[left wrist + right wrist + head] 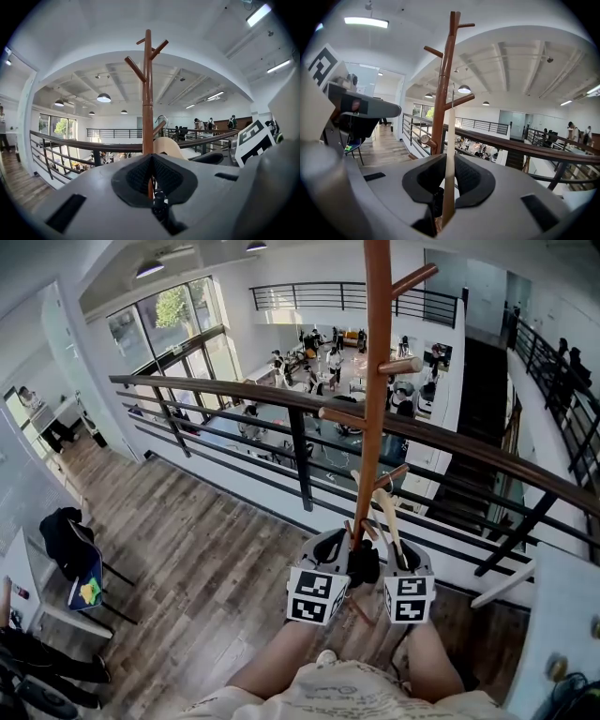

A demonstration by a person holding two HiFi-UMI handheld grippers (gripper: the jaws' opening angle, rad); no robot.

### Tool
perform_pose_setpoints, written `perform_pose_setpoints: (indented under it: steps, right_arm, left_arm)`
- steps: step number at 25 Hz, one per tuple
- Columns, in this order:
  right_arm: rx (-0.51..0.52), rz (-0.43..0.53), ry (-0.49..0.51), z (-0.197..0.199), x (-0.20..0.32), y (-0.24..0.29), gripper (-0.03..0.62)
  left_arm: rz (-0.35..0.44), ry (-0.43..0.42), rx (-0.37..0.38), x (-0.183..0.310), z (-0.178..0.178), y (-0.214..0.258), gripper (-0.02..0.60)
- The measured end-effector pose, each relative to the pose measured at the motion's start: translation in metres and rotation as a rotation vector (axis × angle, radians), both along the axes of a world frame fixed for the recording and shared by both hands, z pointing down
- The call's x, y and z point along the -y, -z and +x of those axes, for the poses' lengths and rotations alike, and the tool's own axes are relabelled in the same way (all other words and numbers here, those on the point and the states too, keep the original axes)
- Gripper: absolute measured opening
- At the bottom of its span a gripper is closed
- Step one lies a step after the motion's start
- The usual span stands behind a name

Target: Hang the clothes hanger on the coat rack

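The brown wooden coat rack point(377, 381) rises right in front of me, its pegs angled upward; its pole also stands centred in the left gripper view point(148, 93) and the right gripper view point(443, 93). A pale wooden clothes hanger point(389, 517) leans up toward the pole near a low peg. My right gripper point(403, 557) is shut on its lower part; the hanger point(450, 150) runs up between the dark pads, edge-on, with its thin wire hook above. My left gripper point(343, 542) sits just left of the pole's foot, its pads point(136, 176) closed together with nothing held. The hanger point(169, 146) shows to its right.
A dark metal railing with a wooden top rail point(300, 456) runs behind the rack, with an open atrium and people far below. A chair with a black jacket point(70, 540) stands at the left on the plank floor. A white surface point(562, 615) is at the right.
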State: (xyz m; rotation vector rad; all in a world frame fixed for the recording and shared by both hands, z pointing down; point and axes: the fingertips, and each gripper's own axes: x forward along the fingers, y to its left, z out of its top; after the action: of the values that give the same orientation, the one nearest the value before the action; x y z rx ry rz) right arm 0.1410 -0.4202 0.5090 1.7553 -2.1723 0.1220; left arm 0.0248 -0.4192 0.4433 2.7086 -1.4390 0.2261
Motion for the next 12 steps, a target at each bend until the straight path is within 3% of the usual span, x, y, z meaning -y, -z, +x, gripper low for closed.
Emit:
perform_pose_setpoints:
  steps: [12]
  right_arm:
    - [-0.028,-0.032,0.018,-0.011,0.006,-0.017,0.051]
  left_arm:
    - [-0.009,-0.006,-0.001,0.004,-0.004,-0.007,-0.003]
